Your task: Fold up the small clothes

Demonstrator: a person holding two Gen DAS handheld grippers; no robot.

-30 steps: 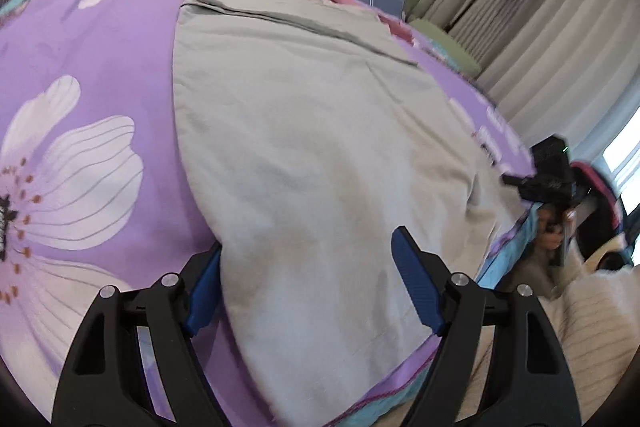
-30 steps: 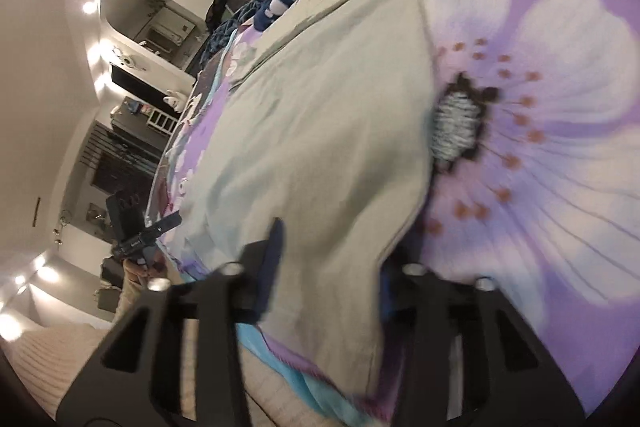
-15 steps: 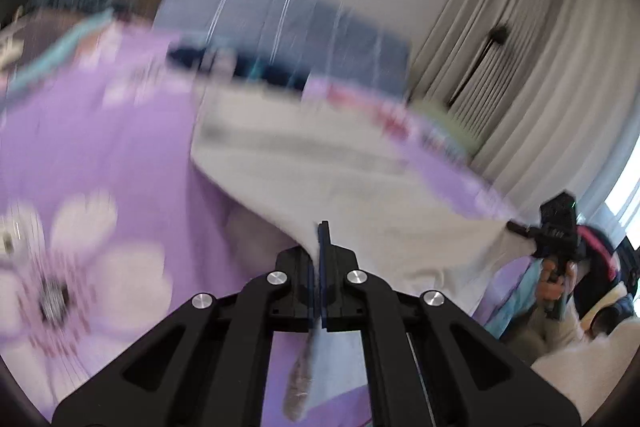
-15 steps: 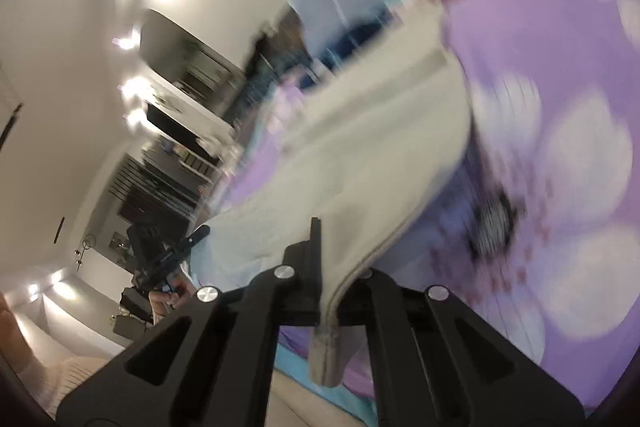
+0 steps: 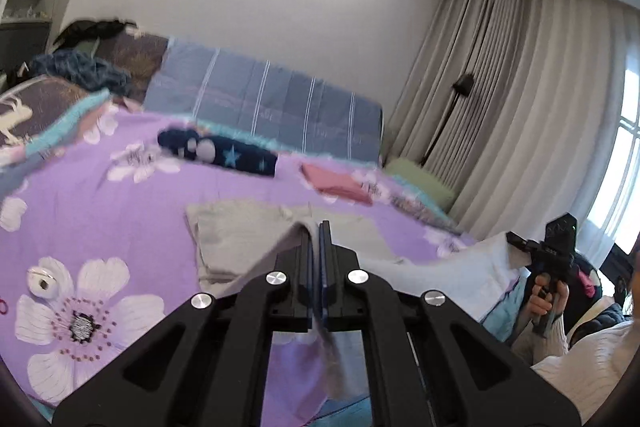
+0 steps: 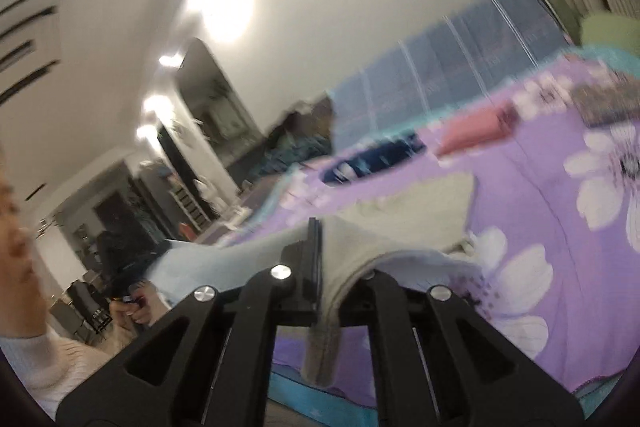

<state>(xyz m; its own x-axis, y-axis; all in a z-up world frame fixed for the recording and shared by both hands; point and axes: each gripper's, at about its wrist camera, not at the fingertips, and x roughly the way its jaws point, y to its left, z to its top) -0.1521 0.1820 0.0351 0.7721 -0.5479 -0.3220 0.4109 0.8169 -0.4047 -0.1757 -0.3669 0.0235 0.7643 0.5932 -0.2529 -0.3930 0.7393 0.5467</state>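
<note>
Both claws, spread wide a second ago, are now clamped on the beige garment (image 5: 244, 235): left claw (image 5: 319, 227) and right claw (image 6: 316, 227) each pinch one corner, lifted above the purple floral bed (image 5: 100, 195). Far half apparently rests flat.

Matt beige cloth garment (image 5: 240, 239) (soft, faintly ribbed hem).
</note>
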